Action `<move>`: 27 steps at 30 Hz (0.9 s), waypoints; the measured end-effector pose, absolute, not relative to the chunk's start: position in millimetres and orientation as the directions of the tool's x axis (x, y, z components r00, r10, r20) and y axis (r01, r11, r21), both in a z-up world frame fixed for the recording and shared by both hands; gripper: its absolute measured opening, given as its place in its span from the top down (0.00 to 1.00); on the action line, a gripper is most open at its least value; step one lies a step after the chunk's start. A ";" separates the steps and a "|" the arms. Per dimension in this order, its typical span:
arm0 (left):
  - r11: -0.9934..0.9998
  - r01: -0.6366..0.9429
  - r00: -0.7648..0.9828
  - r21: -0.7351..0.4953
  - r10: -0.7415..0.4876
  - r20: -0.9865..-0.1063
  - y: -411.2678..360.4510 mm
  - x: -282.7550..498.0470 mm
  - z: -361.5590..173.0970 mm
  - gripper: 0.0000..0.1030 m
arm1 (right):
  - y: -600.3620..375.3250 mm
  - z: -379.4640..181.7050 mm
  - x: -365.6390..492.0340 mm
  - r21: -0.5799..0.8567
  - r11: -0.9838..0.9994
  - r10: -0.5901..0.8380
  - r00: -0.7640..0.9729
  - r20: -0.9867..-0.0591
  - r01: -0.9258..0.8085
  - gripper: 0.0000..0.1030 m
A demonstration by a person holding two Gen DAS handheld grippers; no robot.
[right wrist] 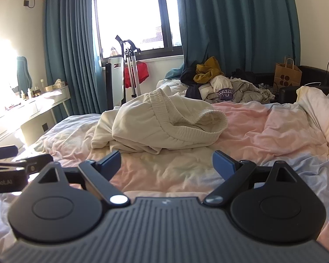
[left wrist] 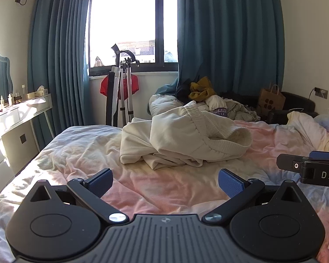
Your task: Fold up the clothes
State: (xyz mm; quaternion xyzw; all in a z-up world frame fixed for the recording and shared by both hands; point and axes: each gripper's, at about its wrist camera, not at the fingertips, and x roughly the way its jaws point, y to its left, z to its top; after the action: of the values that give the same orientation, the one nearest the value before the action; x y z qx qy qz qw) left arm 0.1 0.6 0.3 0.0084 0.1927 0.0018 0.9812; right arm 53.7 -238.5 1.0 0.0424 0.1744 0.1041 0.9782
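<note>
A crumpled cream garment (left wrist: 182,140) with a ribbed elastic waistband lies in a heap in the middle of the bed (left wrist: 81,153); the right wrist view shows the same cream garment (right wrist: 155,125). My left gripper (left wrist: 165,183) hovers over the sheet short of the heap, jaws wide open and empty. My right gripper (right wrist: 166,164) is likewise open with nothing between its blue pads, just short of the garment. At the right edge of the left wrist view the right gripper's body (left wrist: 311,168) shows. The left gripper's body (right wrist: 15,166) shows at the left edge of the right wrist view.
A pile of mixed clothes (left wrist: 210,100) sits at the far side of the bed by the teal curtains (left wrist: 228,32). A tripod (left wrist: 124,87) stands under the window. A dresser (left wrist: 13,118) is at the left, a paper bag (left wrist: 270,98) at the back right.
</note>
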 end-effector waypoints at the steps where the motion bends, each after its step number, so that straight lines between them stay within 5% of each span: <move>1: 1.000 0.000 0.925 0.002 0.001 -0.379 1.8 0.1 1.1 0.00 | -238.4 1.7 52.8 0.119 0.975 0.217 0.919 -0.330 -0.188 0.11; 27: 1.000 0.004 0.925 0.021 0.005 -0.379 0.6 1.2 -3.1 0.00 | -236.5 -0.5 53.7 0.121 0.972 0.233 0.909 -0.346 -0.203 0.11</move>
State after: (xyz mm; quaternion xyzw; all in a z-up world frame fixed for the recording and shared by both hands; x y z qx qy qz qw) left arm 1.2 0.6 -3.1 0.0108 0.1934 0.0002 0.9811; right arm 53.7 -236.5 -0.5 0.0411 0.1822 0.1118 0.9760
